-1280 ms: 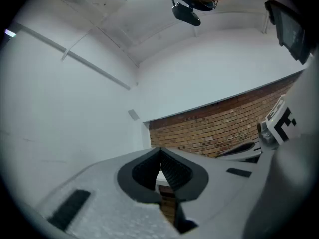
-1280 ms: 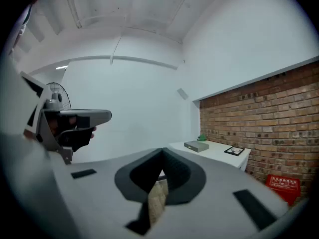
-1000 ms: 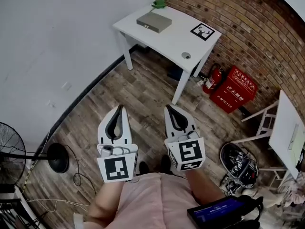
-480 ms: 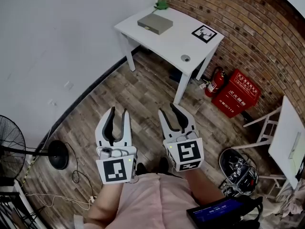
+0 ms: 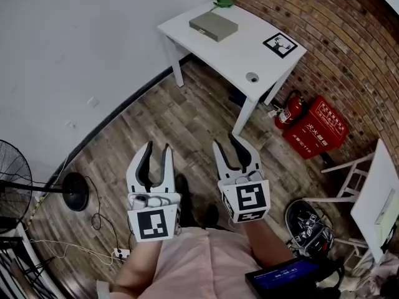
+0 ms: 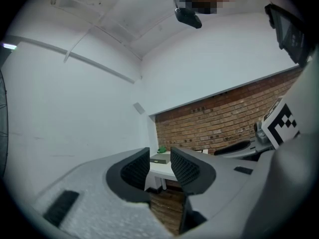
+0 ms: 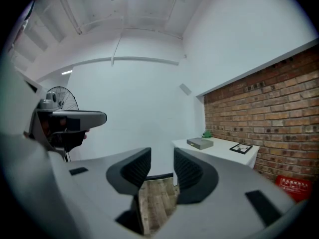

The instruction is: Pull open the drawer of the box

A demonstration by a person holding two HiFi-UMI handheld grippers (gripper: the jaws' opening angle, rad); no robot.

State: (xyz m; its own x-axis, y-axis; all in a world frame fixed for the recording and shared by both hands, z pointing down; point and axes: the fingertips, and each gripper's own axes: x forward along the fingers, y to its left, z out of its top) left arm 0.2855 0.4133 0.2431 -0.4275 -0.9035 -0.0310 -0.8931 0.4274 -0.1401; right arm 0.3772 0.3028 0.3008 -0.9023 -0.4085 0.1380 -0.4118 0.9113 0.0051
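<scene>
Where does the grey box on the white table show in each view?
Head view: box top centre, on the white table.
Left gripper view: box low centre, small.
Right gripper view: box right of centre.
Shared landmark: brick wall behind the table.

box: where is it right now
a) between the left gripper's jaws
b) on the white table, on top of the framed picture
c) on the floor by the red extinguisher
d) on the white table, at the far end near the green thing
d: in the head view the box lies flat on the table at its far end, close to the green thing by the wall corner.
</scene>
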